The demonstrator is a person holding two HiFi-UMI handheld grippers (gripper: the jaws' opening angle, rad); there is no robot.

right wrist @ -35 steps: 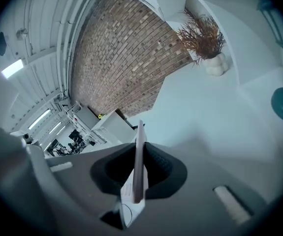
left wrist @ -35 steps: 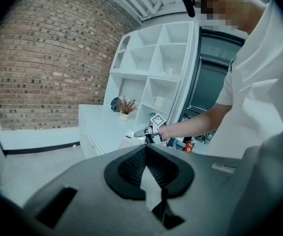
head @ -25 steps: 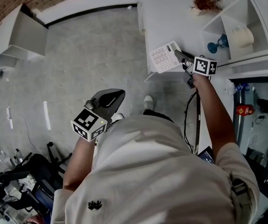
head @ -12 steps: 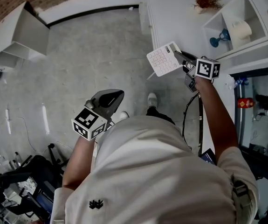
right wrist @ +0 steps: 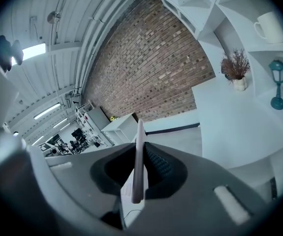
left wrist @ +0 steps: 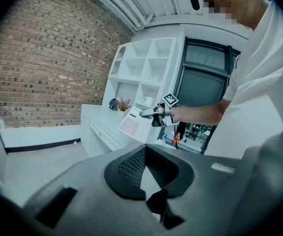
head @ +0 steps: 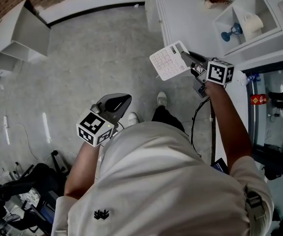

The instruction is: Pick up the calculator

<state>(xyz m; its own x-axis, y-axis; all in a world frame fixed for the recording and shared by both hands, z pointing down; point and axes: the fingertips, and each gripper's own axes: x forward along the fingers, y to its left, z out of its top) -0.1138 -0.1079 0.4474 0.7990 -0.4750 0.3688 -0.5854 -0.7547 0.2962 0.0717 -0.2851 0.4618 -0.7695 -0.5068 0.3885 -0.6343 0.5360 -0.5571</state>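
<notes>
Hanging at nine o'clock beside the person's body, the left gripper (head: 119,102) has its jaws together on nothing. At one o'clock the right gripper (head: 188,58) pinches the calculator (head: 167,61) by one edge, in the air beside the white counter (head: 180,9). It is probably light, stiff, smooth plastic, so it may pivot in an edge pinch.

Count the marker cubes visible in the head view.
2 marker cubes. One sits on the left gripper, low and left of centre; the other on the right gripper, which holds the calculator. None seems hidden.
</notes>
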